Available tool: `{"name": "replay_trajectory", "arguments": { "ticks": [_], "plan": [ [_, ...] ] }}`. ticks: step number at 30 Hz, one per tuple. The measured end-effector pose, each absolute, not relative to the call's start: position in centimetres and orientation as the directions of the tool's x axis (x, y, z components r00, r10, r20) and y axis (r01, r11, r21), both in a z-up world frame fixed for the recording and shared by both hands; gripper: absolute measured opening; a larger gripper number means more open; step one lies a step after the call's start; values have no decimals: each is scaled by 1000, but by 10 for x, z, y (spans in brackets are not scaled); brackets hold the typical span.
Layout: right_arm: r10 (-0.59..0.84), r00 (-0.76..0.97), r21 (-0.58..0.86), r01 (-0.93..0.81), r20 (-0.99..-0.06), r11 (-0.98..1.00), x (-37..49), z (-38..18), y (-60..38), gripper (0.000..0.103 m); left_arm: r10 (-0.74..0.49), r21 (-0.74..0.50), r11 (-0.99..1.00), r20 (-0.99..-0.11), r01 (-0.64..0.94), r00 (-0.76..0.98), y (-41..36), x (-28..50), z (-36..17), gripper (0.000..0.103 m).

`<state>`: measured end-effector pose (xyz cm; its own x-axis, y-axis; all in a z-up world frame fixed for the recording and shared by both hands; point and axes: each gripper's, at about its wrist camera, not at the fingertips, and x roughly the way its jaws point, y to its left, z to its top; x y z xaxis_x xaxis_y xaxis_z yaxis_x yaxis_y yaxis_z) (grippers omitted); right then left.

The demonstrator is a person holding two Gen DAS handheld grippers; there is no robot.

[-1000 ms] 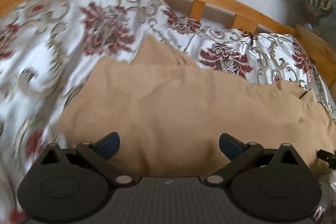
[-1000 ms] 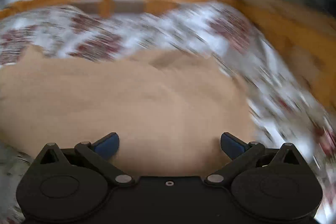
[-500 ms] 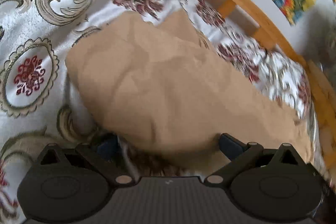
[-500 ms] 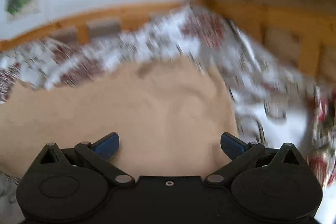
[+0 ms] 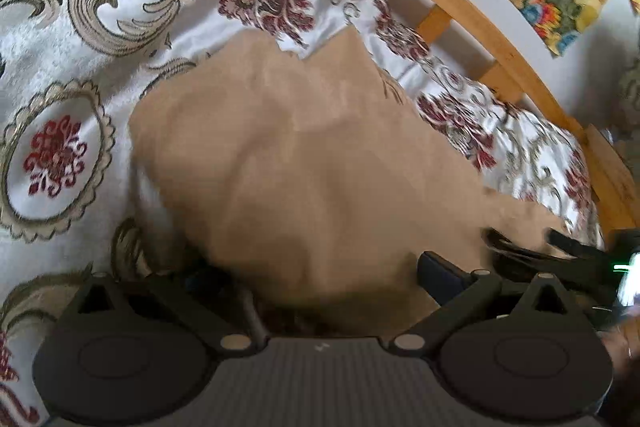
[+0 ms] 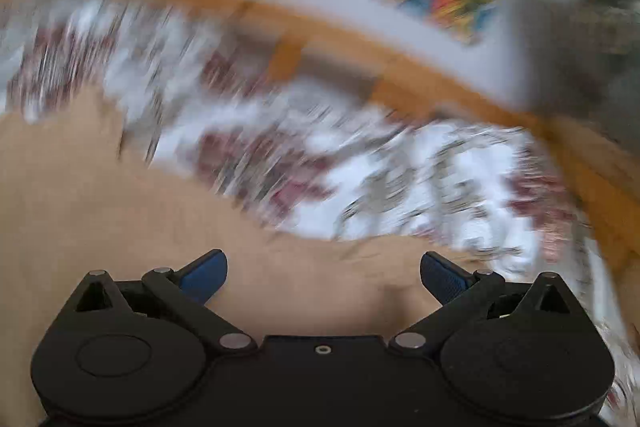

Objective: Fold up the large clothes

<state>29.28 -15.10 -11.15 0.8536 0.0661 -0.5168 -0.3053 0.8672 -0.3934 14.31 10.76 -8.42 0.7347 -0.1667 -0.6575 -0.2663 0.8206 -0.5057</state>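
My left gripper [image 5: 316,267] has its fingers spread wide, and the tan garment [image 5: 304,163] bulges up between them: its near edge drapes over the left finger and hides it, while the right finger [image 5: 436,267] sits clear against the cloth. Nothing is pinched yet. My right gripper [image 6: 323,273] is also wide, fingers low over the same cloth near its right end, though that view is badly smeared. The garment lies on the floral bedspread [image 5: 80,27], its long axis running left to right across both grippers, towards the wooden bed rail [image 5: 460,3]. I judge the left nearer to a hold.
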Motion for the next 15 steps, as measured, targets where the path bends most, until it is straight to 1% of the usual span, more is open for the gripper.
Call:
{"name": "replay_trajectory", "arguments": {
  "ticks": [1,2,5,8,10,11,12,13,14,15],
  "plan": [
    [72,893,-364,-254,-445,896,287,-124,-155,102,-179,-507,823,-658,-255,732,107,141,-84,102],
    [81,911,-326,-226,-403,918,281,-130,-161,102,-185,-510,823,-657,-250,731,108,139,-83,102],
    [73,923,-335,-210,-379,919,276,-129,-160,102,-197,-564,776,-642,-283,741,120,139,-85,99],
    [75,920,-328,-212,-385,920,276,-129,-161,102,-176,-614,708,-632,-350,755,135,149,-85,92],
    [71,920,-327,-208,-387,922,274,-130,-162,102,-143,-597,703,-651,-386,746,139,158,-84,70],
    [70,919,-325,-207,-387,923,273,-129,-162,102,-136,-587,711,-656,-388,742,139,162,-83,61],
    [71,917,-320,-208,-392,924,270,-129,-163,102,-125,-577,720,-654,-385,746,138,164,-81,33],
    [74,914,-313,-211,-398,926,268,-129,-165,102,-103,-556,733,-659,-391,745,136,166,-75,10],
    [76,909,-303,-214,-409,928,267,-128,-167,102,-88,-539,746,-662,-392,744,134,166,-70,9],
    [73,901,-284,-210,-427,935,265,-127,-172,102,-90,-541,755,-646,-371,758,132,165,-63,5]
  ]
}}
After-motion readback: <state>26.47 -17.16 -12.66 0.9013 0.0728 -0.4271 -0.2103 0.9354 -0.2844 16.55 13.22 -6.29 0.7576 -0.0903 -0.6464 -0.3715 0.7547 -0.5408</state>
